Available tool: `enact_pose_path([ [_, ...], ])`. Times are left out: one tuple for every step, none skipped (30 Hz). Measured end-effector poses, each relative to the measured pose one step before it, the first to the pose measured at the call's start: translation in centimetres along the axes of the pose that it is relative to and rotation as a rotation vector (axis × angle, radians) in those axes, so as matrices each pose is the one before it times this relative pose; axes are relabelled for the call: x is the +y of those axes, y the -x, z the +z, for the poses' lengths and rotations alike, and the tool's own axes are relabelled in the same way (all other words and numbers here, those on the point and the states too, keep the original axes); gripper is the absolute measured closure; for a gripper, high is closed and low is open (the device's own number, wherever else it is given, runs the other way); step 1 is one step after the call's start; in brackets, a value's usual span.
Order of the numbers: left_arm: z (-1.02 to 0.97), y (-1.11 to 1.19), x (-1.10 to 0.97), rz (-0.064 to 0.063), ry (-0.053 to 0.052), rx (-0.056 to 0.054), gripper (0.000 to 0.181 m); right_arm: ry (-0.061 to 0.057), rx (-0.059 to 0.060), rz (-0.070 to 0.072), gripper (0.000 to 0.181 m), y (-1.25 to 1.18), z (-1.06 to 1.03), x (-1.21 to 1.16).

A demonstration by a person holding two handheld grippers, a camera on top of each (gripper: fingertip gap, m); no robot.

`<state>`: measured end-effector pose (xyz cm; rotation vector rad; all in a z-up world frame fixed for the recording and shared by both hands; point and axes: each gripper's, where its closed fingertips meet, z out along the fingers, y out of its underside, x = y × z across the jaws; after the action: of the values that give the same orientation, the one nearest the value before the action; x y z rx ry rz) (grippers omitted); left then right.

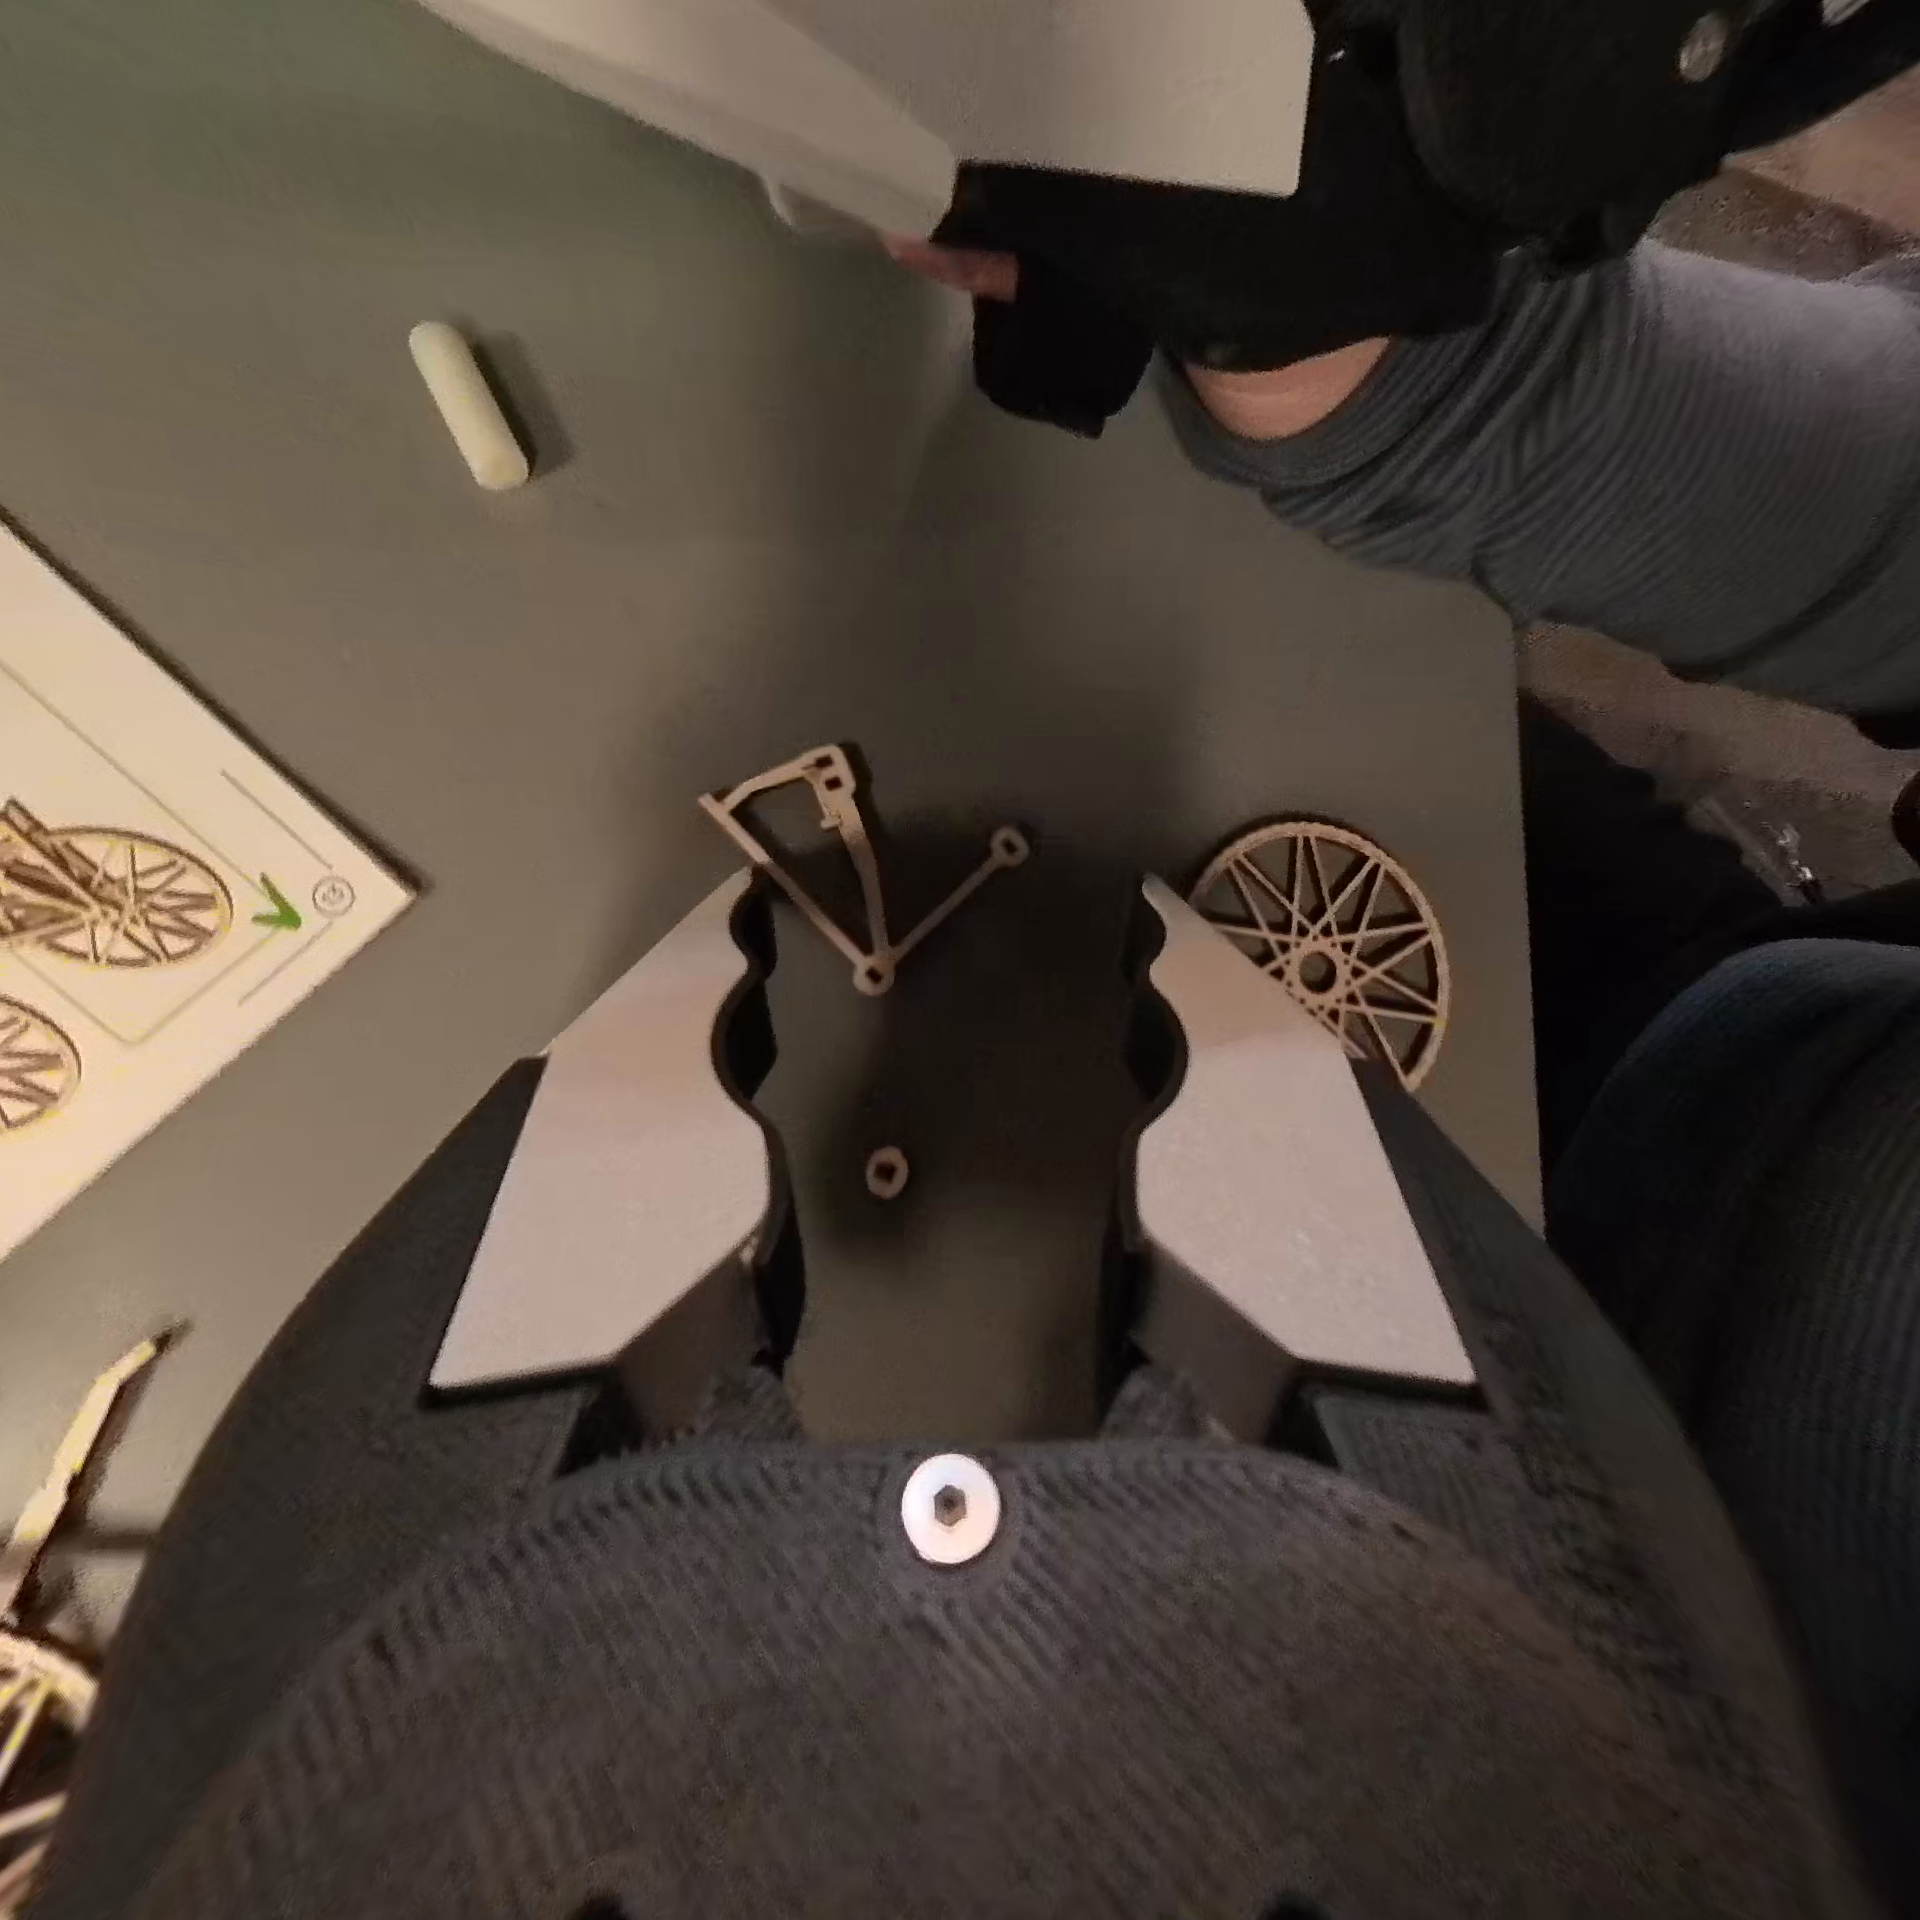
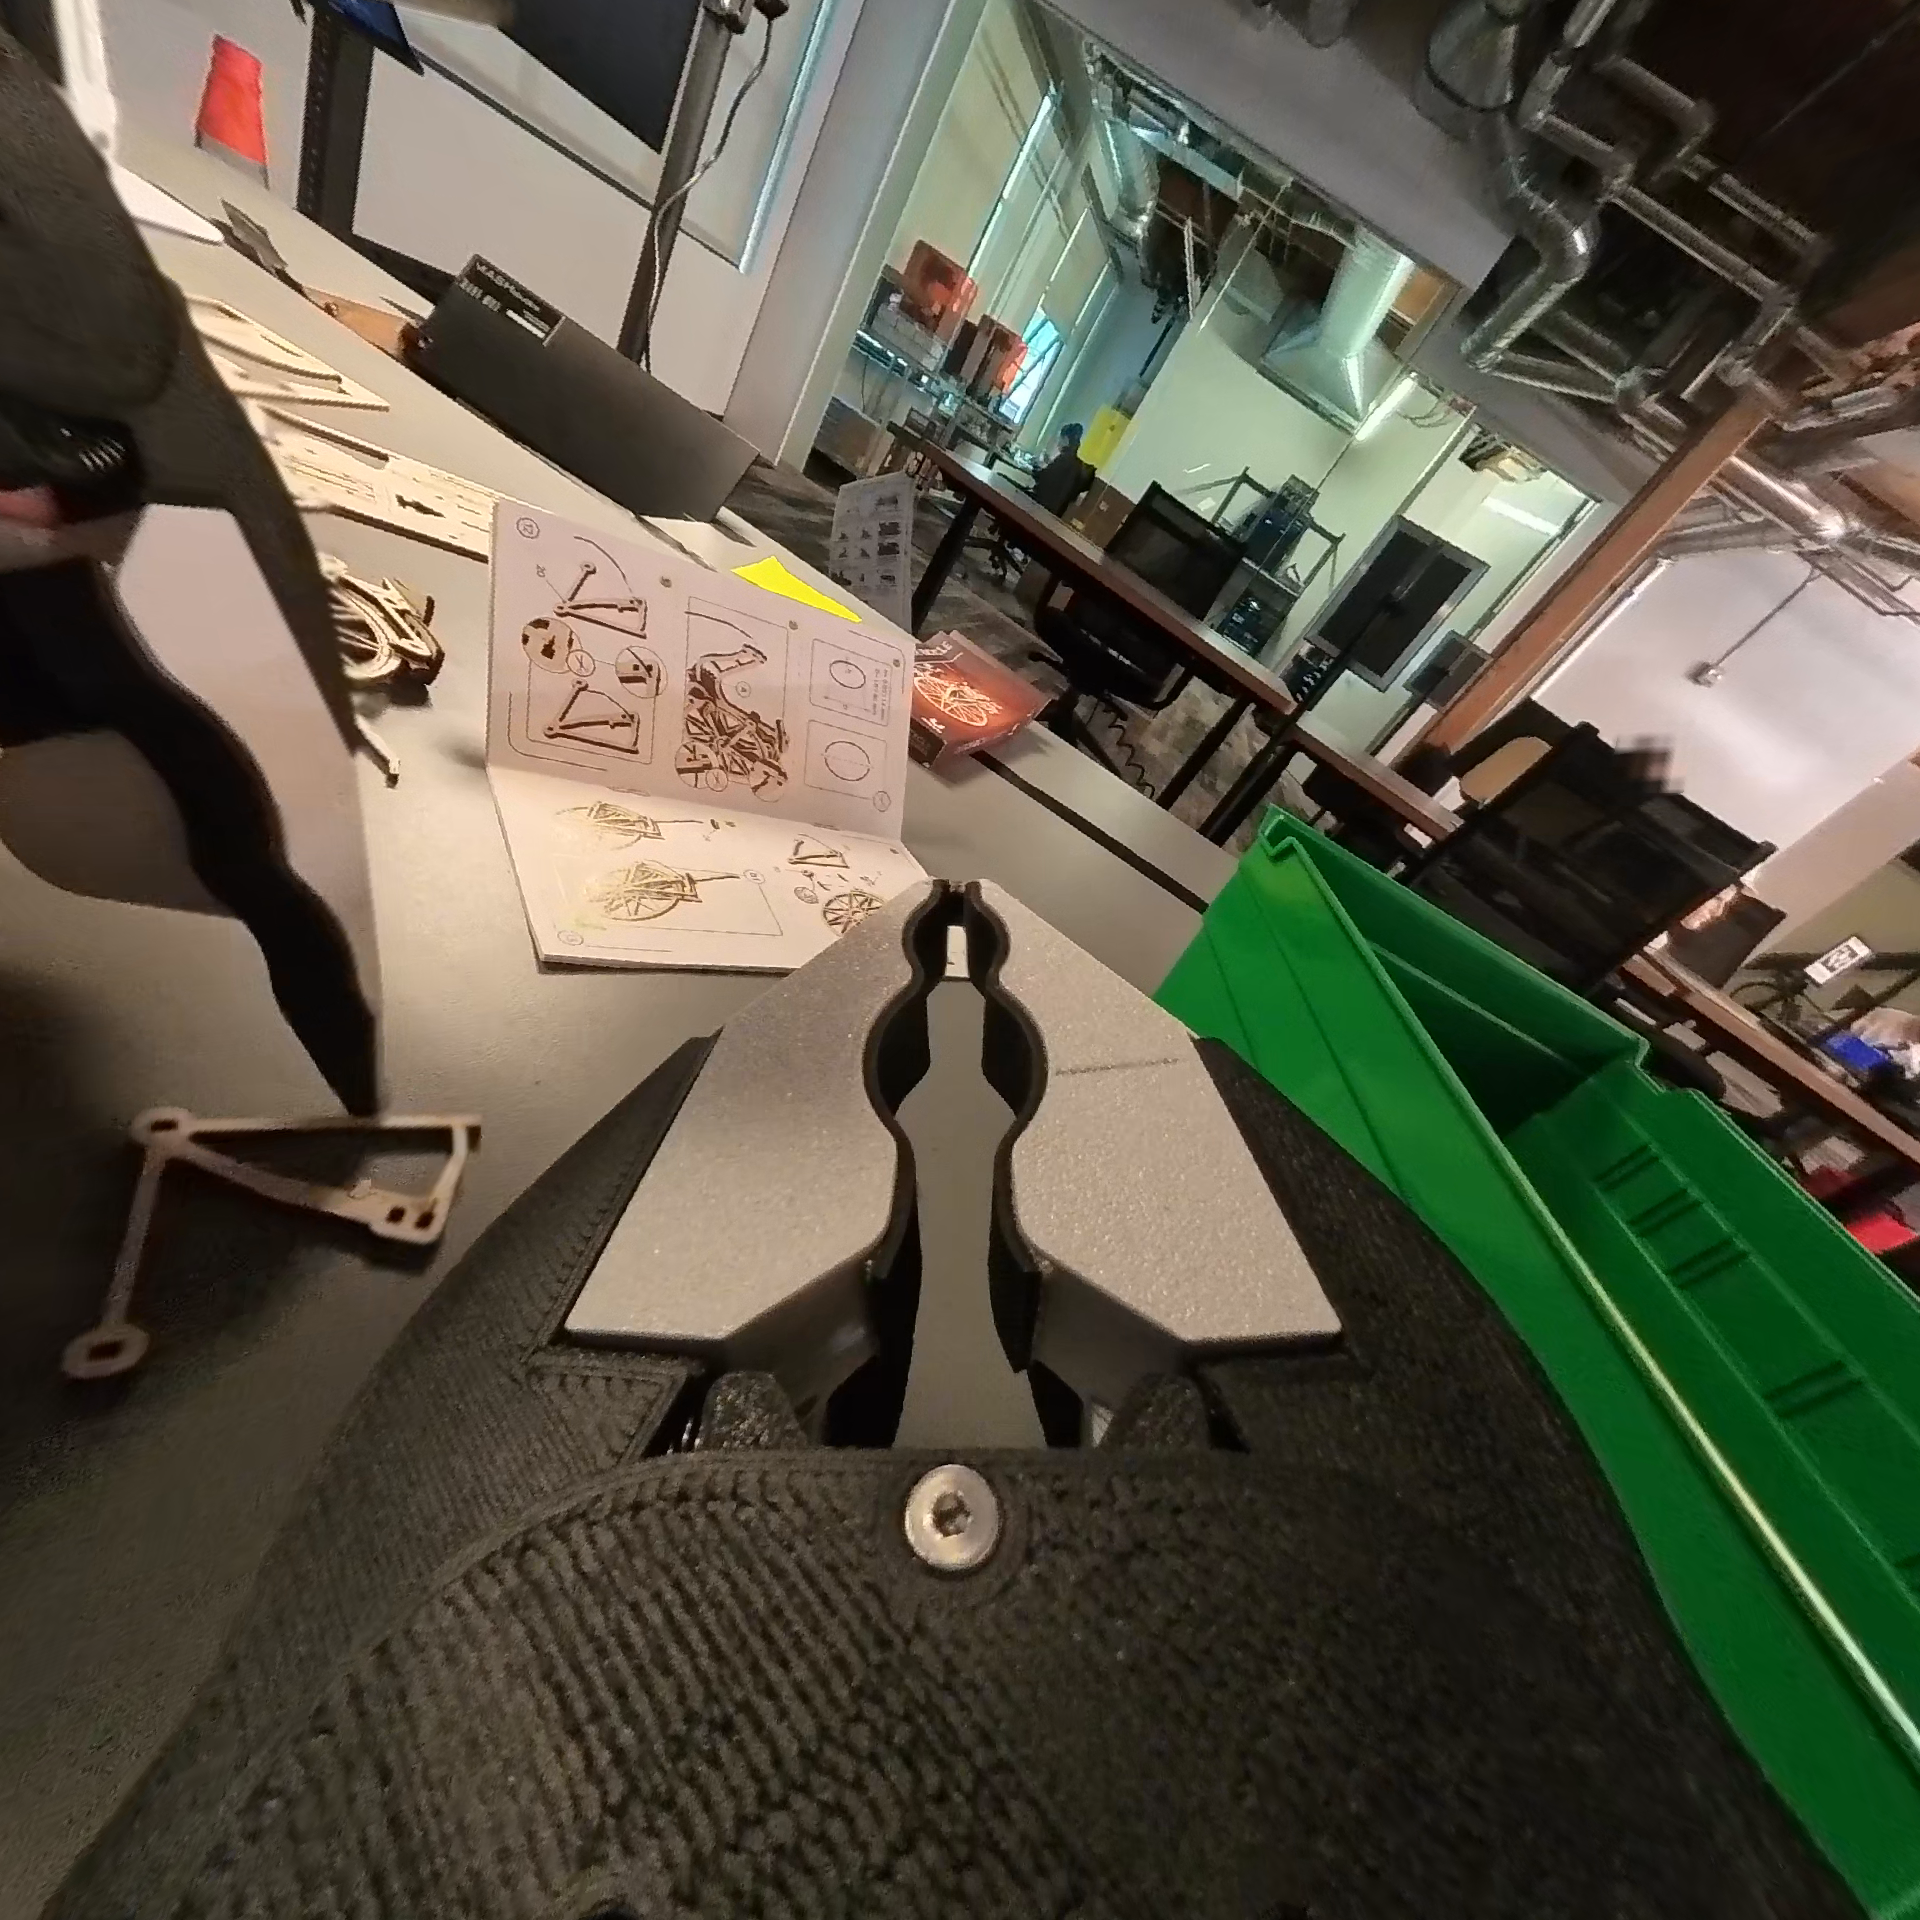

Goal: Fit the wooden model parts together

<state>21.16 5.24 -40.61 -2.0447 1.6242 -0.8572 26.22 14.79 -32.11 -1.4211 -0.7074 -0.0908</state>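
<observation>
Left wrist view, nearest first: the left gripper hangs over the grey tabletop with its jaws spread wide and nothing between them. The fingers are smooth grey plates with wavy black inner edges, set in a coarse, ribbed black body. Between the jaws lies a small wooden washer, flat on the tabletop. Just beyond it, near the fingertips, lies the wooden frame piece: thin laser-cut ply, a slim open triangle with a thin arm ending in a pierced lug. The spoked wooden wheel lies flat just beside the right-hand finger, apart from the frame. Farther off are a pale rounded stick, the instruction booklet at the left edge, and a person's gloved hand.

Right wrist view: the right gripper is clenched, tips nearly touching, with nothing visibly held. The frame piece lies to its left, one tip of the other gripper right at it. Beyond are the open booklet, a green plastic bin to the right, and a partly built wooden assembly farther back.

Assessment: frame, wheel and washer lie loose and unjoined; this fitting appears not yet begun. The ply looks thin and brittle; a light grasp is advised.
</observation>
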Motion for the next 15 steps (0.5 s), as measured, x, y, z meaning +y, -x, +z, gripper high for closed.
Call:
enact_pose_path([
  [0.231,-0.010,-0.245,0.0095,0.0023,0.0038,0.114,-0.0001,0.0024,0.0014,0.181,-0.064,-0.006,0.011],
  [0.208,0.022,-0.229,0.0052,0.0015,0.0008,0.114,-0.0003,0.0024,0.0017,0.181,-0.056,-0.023,0.004],
  [0.146,0.026,-0.174,0.0034,0.0024,0.0008,0.114,-0.0012,0.0017,0.0018,0.181,-0.041,-0.026,-0.011],
  [0.102,0.016,-0.107,0.0028,0.0023,0.0007,0.114,-0.0006,0.0016,0.0012,0.181,-0.031,-0.013,-0.009],
  [0.019,-0.002,-0.006,0.0018,0.0013,-0.0007,0.114,0.0004,0.0021,0.0006,0.181,-0.041,-0.010,0.014],
  [-0.046,-0.005,0.086,0.0019,-0.0002,-0.0026,0.114,-0.0003,0.0004,0.0012,0.181,-0.026,-0.010,0.001],
  [-0.105,-0.021,0.140,0.0012,-0.0011,-0.0033,0.114,-0.0008,0.0000,0.0011,0.181,-0.009,-0.011,-0.013],
  [-0.136,-0.036,0.181,-0.0007,-0.0023,-0.0024,0.114,-0.0006,0.0000,0.0008,0.181,-0.013,0.006,0.002],
  [-0.152,-0.039,0.182,-0.0023,-0.0041,-0.0019,0.114,-0.0001,-0.0009,0.0008,0.181,0.002,0.006,-0.003],
  [-0.143,-0.088,0.181,-0.0028,-0.0053,0.0010,0.114,-0.0010,-0.0006,0.0002,0.181,0.006,0.016,-0.012],
  [-0.144,-0.146,0.173,-0.0038,-0.0052,0.0030,0.114,-0.0003,-0.0007,0.0003,0.181,0.000,0.007,0.002],
  [-0.148,-0.189,0.196,-0.0016,-0.0043,0.0038,0.114,0.0003,-0.0006,-0.0001,0.181,0.013,0.011,0.001],
  [-0.116,-0.206,0.193,0.0011,-0.0044,0.0020,0.115,-0.0006,-0.0002,-0.0006,0.181,0.005,-0.015,-0.011],
  [-0.106,-0.231,0.143,0.0015,-0.0068,0.0022,0.115,-0.0006,-0.0005,-0.0003,0.181,0.014,-0.005,-0.002],
  [-0.082,-0.318,0.064,0.0020,-0.0126,0.0078,0.117,-0.0004,-0.0015,0.0001,0.181,0.030,0.007,-0.011],
])
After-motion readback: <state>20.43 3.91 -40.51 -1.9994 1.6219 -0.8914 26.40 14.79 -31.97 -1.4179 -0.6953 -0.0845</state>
